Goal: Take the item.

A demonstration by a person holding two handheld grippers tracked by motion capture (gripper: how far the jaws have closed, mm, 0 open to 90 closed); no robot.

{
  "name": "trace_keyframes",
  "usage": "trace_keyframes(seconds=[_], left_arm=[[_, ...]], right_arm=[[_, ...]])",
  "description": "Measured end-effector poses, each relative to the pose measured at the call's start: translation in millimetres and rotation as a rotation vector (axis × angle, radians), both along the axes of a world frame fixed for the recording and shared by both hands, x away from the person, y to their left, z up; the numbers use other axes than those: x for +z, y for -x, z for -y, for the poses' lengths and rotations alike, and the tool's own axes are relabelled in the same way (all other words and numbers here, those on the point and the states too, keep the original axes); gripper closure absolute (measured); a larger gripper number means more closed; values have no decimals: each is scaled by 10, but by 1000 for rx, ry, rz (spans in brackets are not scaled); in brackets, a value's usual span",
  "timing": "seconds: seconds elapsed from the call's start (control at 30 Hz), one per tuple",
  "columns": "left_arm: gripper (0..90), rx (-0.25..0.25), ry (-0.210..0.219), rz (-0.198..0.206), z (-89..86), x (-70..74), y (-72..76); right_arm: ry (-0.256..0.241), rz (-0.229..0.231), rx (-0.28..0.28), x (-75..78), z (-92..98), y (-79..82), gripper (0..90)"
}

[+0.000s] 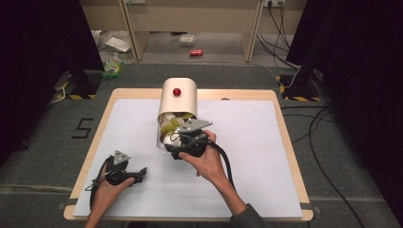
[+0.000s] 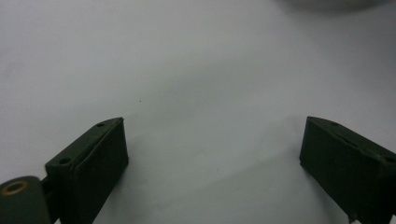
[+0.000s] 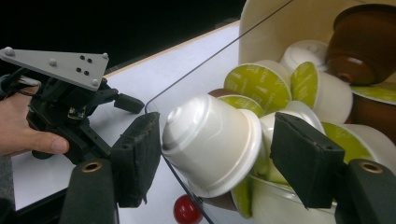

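A cream container (image 1: 179,102) with a red knob (image 1: 177,91) lies at the table's middle, its clear open front (image 1: 161,141) facing me and heaped with coffee capsules (image 1: 172,124). In the right gripper view they are white, green-lidded (image 3: 254,84) and brown (image 3: 362,42). My right gripper (image 1: 175,142) is at that opening, jaws on either side of a white capsule (image 3: 210,140) and closed on it at the clear rim (image 3: 156,100). My left gripper (image 1: 140,174) rests at the front left, jaws wide apart over bare white paper (image 2: 201,70).
White paper (image 1: 247,156) covers the wooden table (image 1: 291,156). A small red ball (image 3: 187,211) shows under the clear rim. My left gripper with its grey plate (image 3: 60,65) lies close to the left of the container. Cables (image 1: 309,123) trail on the floor at the right.
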State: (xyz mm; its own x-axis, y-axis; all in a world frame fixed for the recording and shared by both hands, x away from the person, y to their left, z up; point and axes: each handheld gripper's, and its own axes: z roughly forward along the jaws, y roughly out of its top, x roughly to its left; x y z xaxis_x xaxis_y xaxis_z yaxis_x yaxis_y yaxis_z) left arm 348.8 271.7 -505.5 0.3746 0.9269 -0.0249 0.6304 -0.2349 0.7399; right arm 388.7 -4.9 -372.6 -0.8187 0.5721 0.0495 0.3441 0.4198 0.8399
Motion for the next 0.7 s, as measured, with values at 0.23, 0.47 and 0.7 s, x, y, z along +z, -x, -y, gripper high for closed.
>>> trace_keyframes(seconds=[0.23,0.47,0.7], left_arm=[[68,1,1,0,1,0,1],[68,0,0,0,0,0,1],[68,1,1,0,0,0,1]], right_arm=[[-13,-9,11,-11,-26,-11,383],[-36,-39,5,-8,-3,-42,413],[-60,-18,-11,9,18,-56,415]])
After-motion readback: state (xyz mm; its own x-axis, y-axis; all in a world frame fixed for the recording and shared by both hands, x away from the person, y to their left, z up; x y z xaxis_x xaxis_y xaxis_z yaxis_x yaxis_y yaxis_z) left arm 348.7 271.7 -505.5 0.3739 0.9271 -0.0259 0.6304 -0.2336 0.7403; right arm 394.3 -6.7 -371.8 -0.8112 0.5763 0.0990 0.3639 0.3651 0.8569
